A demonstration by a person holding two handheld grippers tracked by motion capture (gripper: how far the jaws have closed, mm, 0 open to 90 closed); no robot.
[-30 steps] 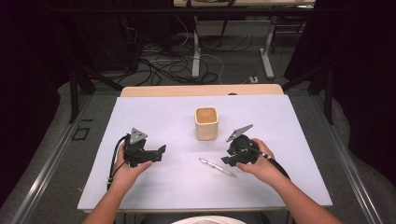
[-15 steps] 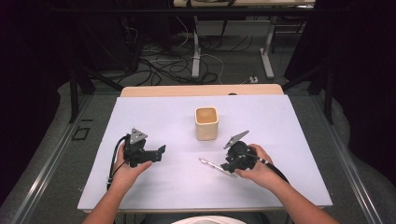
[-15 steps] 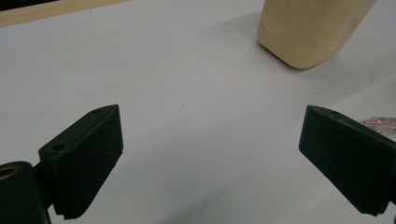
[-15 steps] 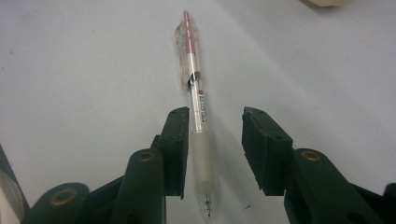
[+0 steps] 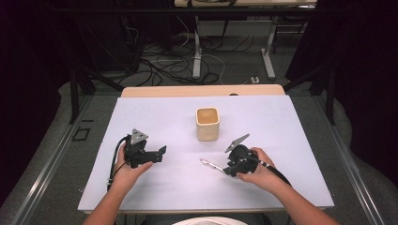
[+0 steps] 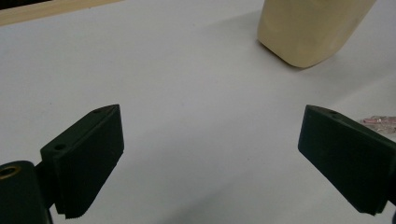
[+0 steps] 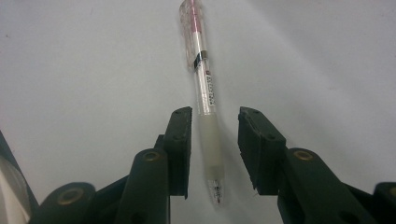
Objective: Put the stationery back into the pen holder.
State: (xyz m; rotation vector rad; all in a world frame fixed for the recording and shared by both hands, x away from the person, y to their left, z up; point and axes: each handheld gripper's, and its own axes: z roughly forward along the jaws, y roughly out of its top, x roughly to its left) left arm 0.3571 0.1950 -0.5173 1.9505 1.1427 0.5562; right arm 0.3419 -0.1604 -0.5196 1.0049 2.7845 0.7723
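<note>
Cream cup (image 6: 313, 28) cut off by the top edge of the left gripper view, pen (image 6: 379, 122) mostly hidden behind the jaw at right

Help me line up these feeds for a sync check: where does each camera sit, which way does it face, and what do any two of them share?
High view: fixed above the person's side, looking forward and down on the table; both forearms, left gripper and right gripper show.
Left gripper view: rides the left gripper, looking level between its wide-open jaws toward the beige cup.
Right gripper view: rides the right gripper, looking down at the pen between its jaws, which have just been closing but don't yet press it.
Shared: cup and pen appear in the high and left gripper views.
</note>
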